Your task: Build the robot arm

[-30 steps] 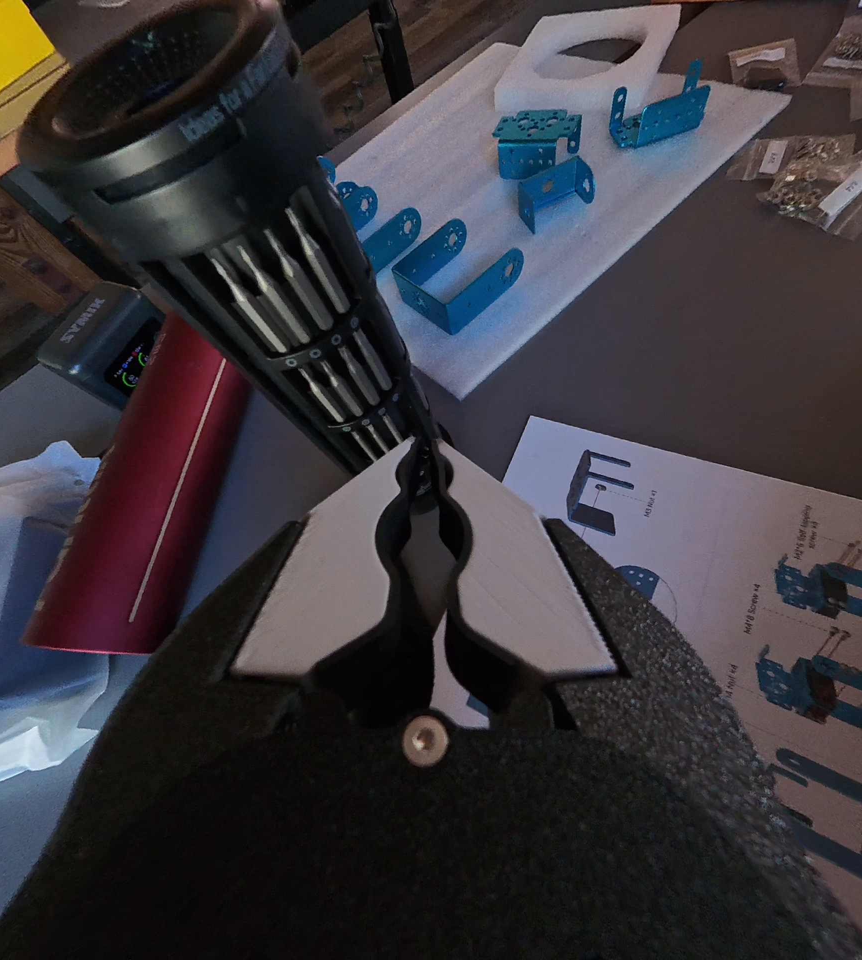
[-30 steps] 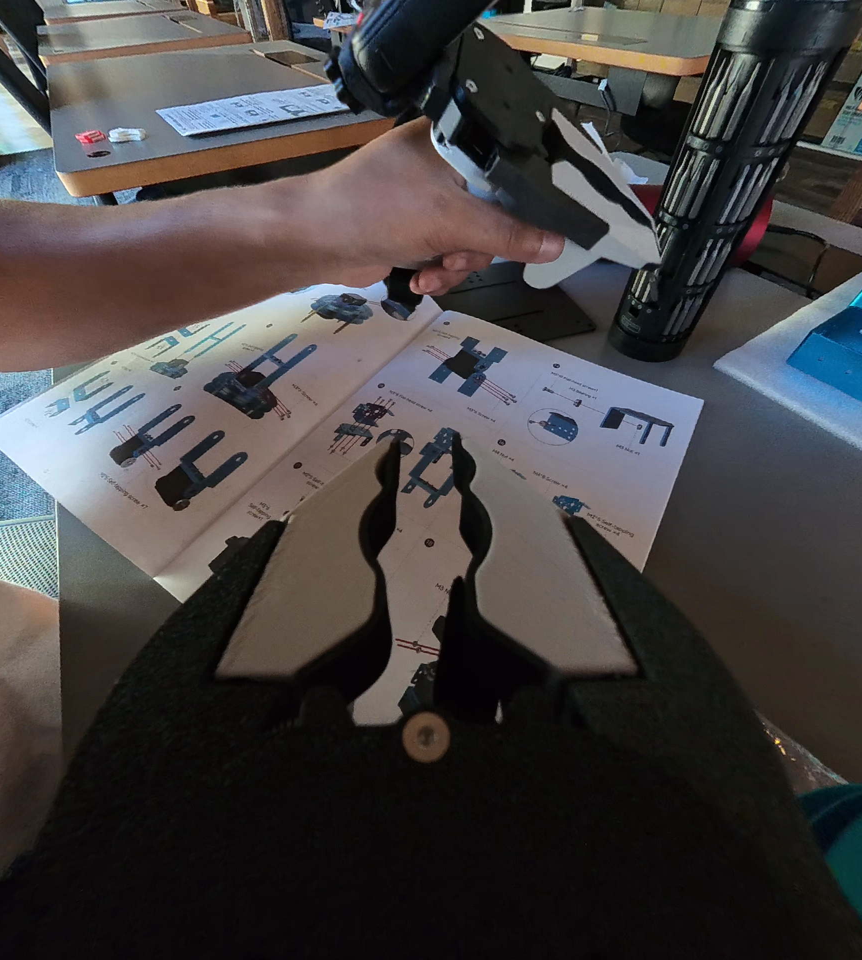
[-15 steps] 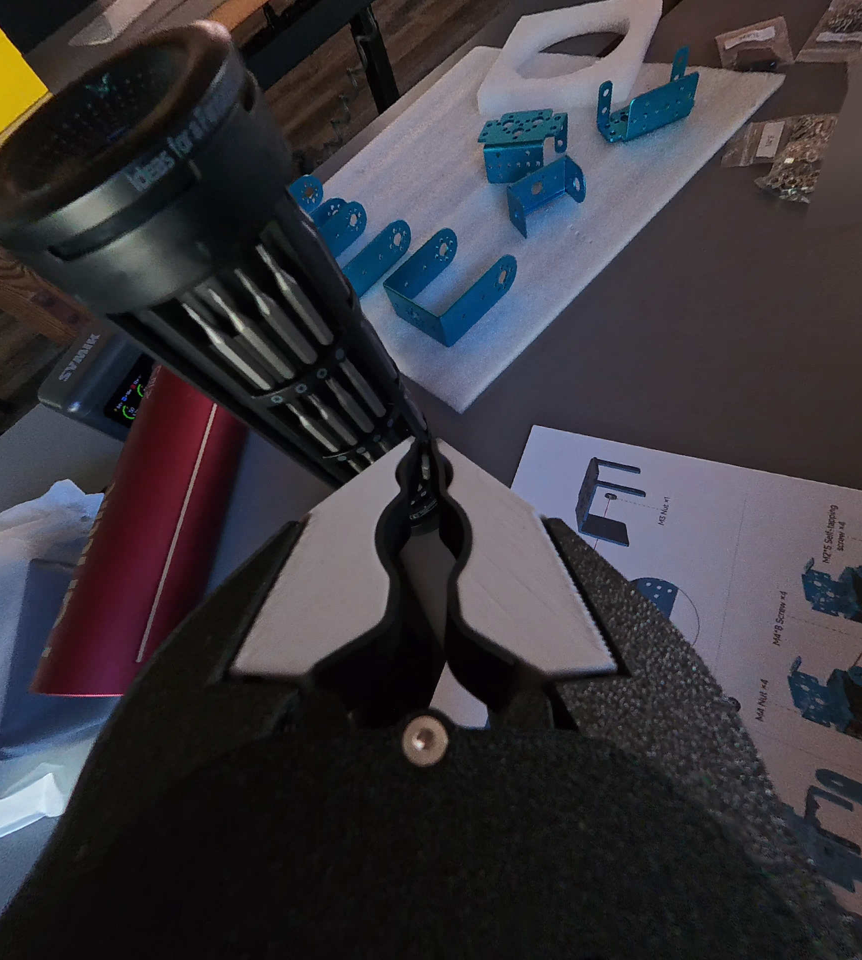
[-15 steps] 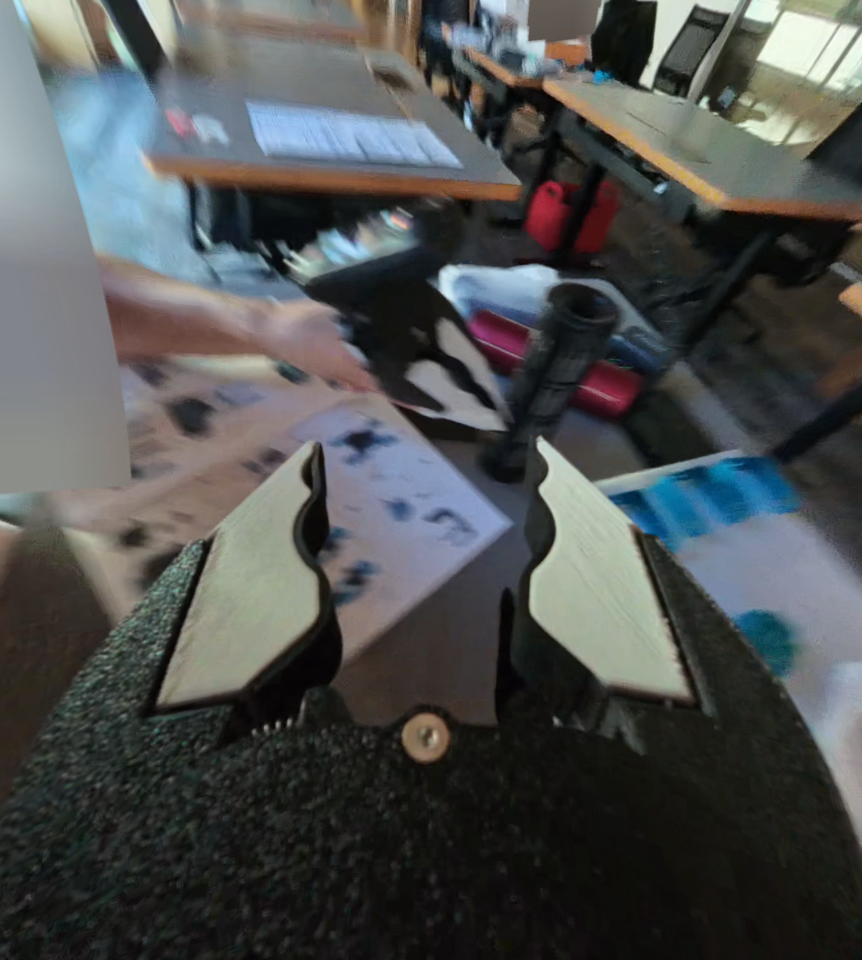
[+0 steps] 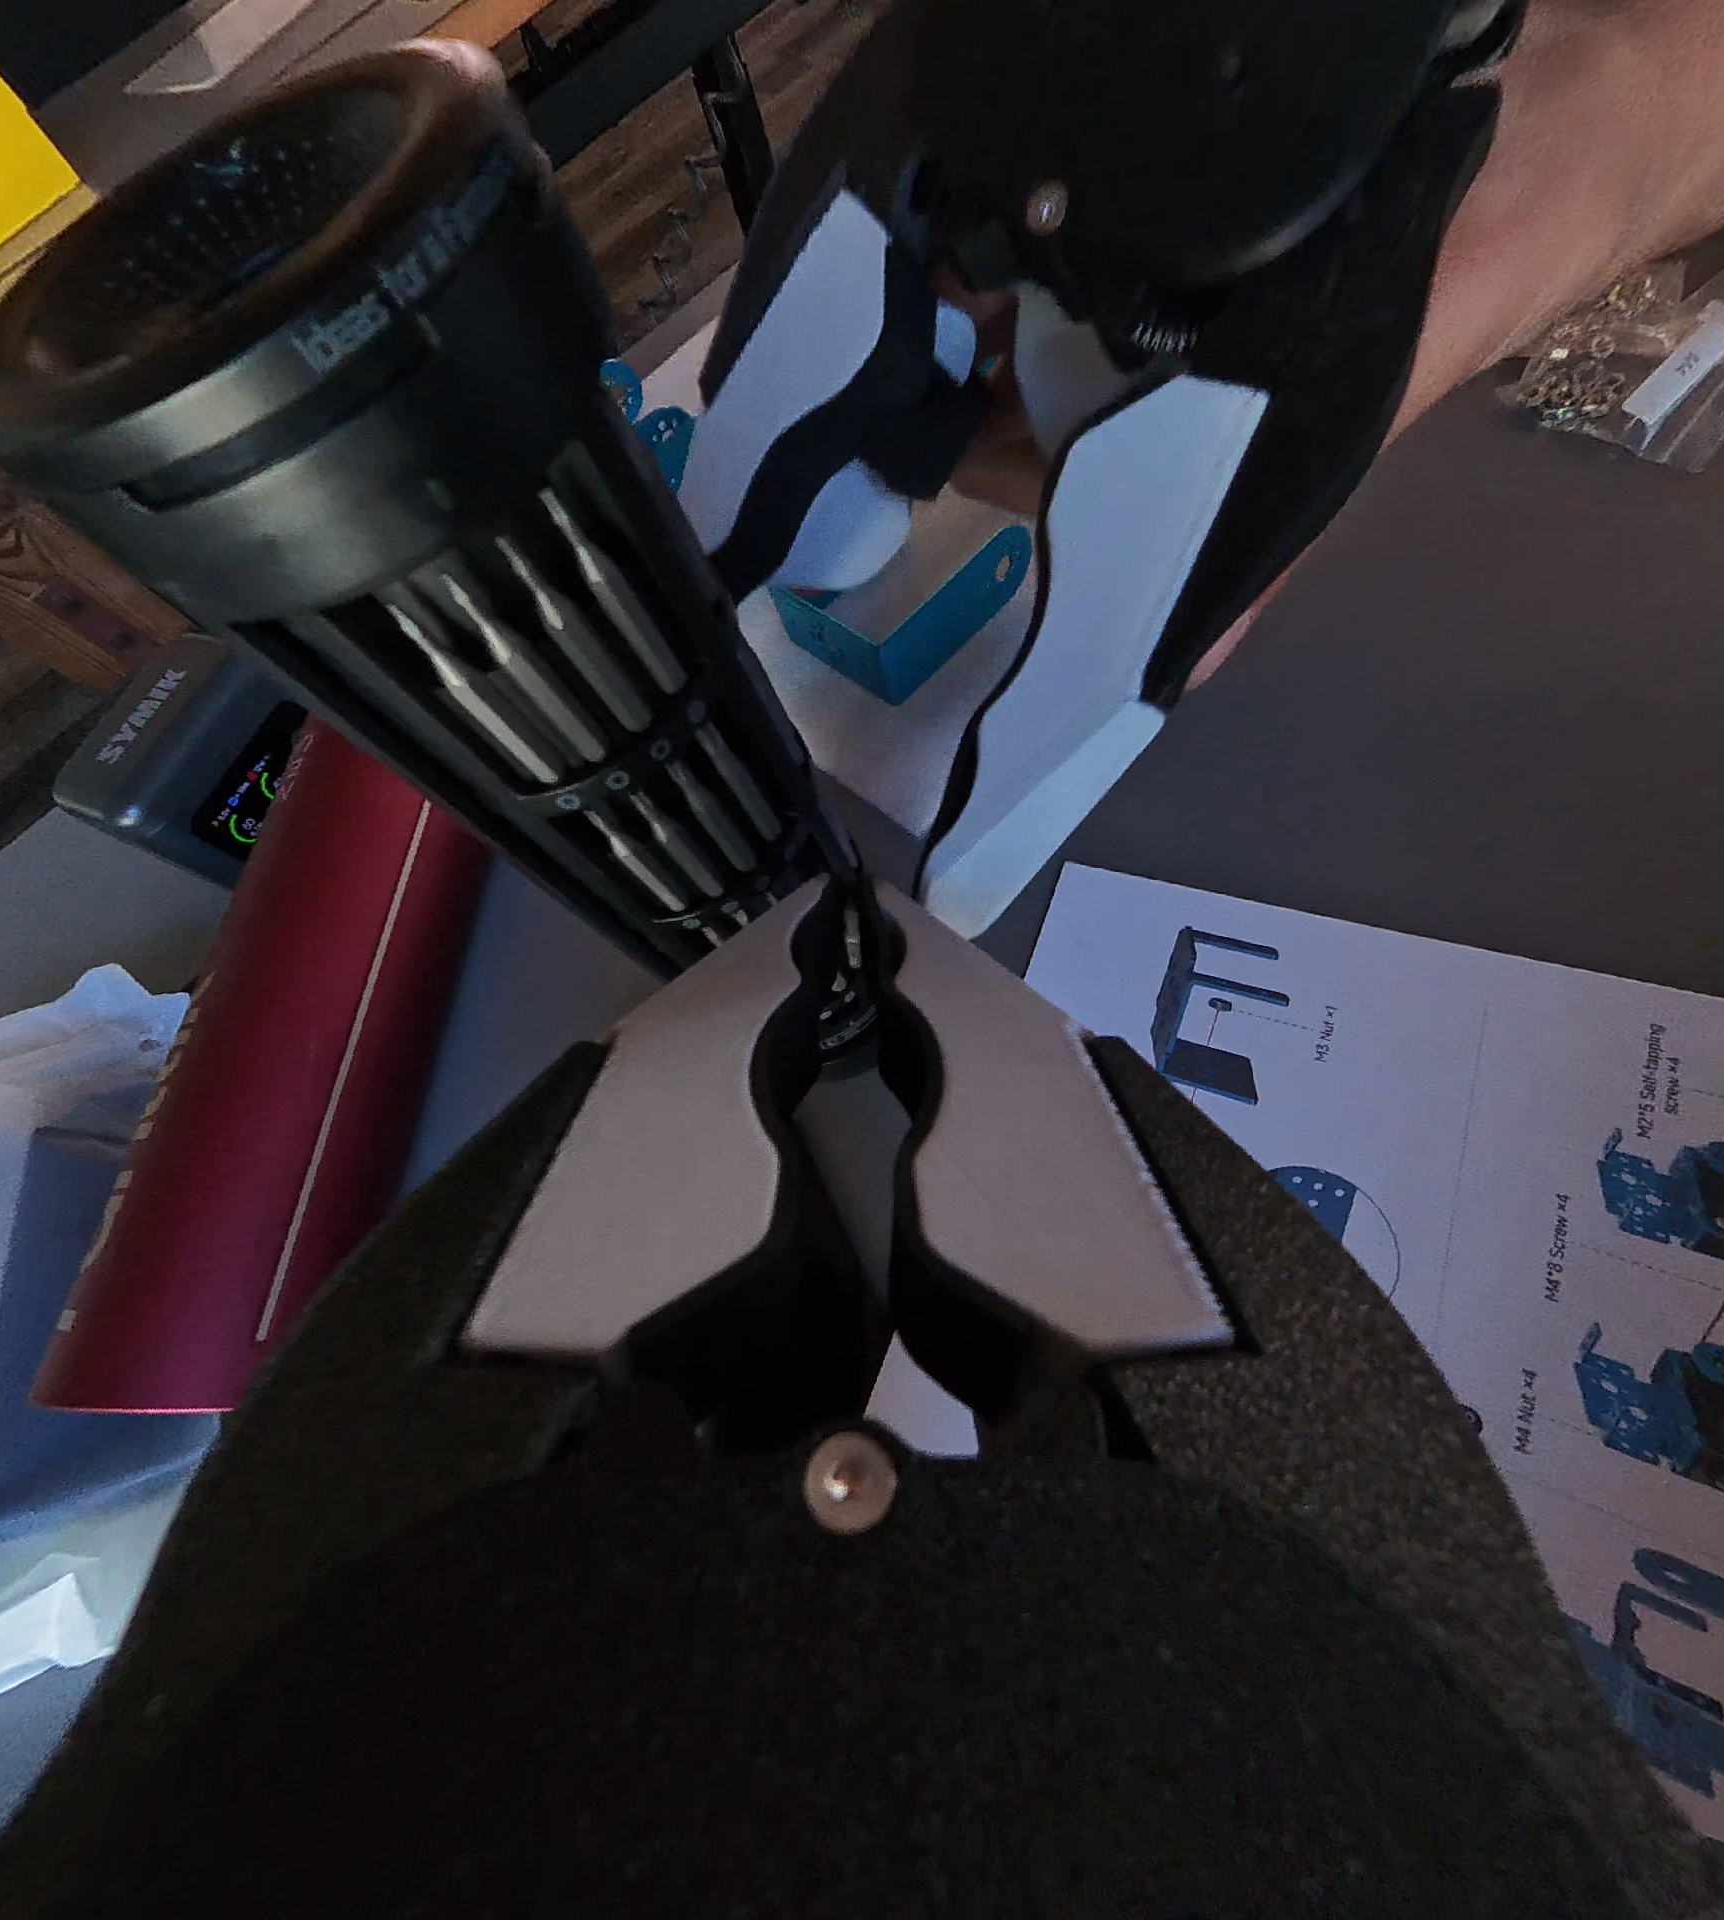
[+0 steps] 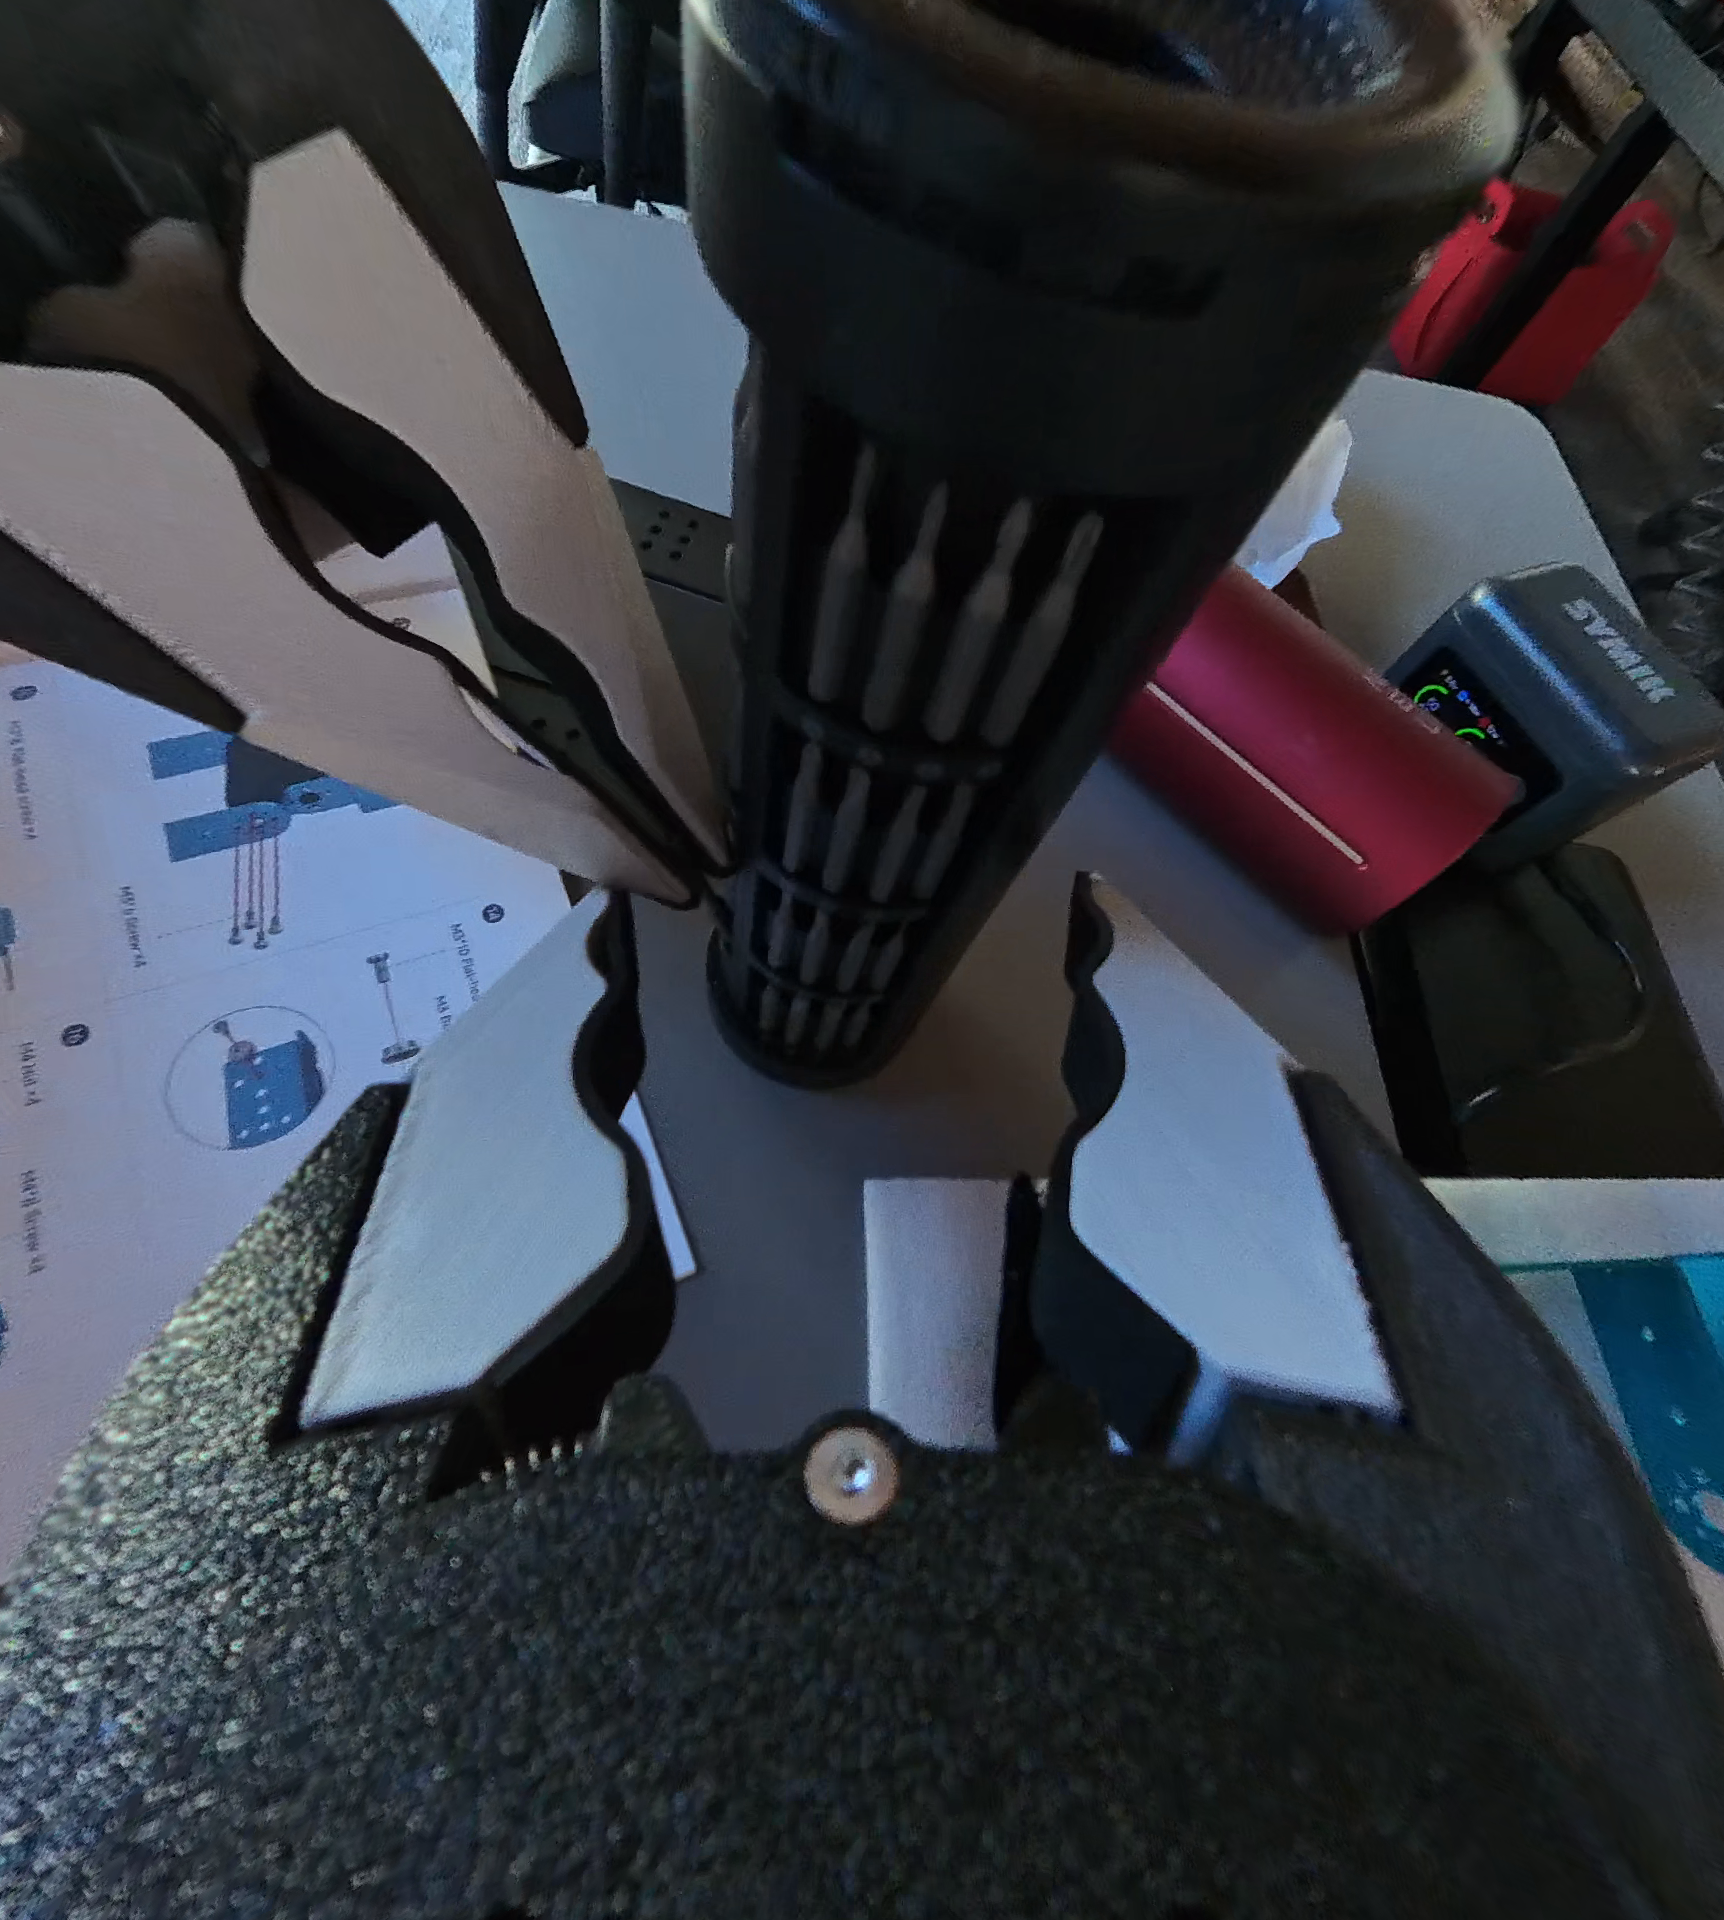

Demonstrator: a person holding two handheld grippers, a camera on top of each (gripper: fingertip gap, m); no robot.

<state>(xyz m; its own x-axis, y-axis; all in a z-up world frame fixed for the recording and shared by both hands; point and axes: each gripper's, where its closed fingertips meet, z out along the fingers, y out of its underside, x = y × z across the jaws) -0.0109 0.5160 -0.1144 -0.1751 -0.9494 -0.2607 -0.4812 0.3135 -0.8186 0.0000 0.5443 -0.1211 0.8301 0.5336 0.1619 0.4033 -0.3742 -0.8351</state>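
at nine o'clock in the right wrist view, the left gripper (image 6: 697, 868) has its jaws pinched together on the base of the tall black plastic bit-holder cylinder (image 6: 899, 727), standing upright on the grey bench (image 6: 993, 1060). it looks rigid, light and tippy. the right gripper (image 6: 853, 935), jaws apart, flanks its foot; a red metal tube (image 6: 1294, 758) lies at two o'clock.

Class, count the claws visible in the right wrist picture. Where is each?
2. The right claw sits open at the bottom; the left claw reaches in from upper left, tips closed against the black bit holder.
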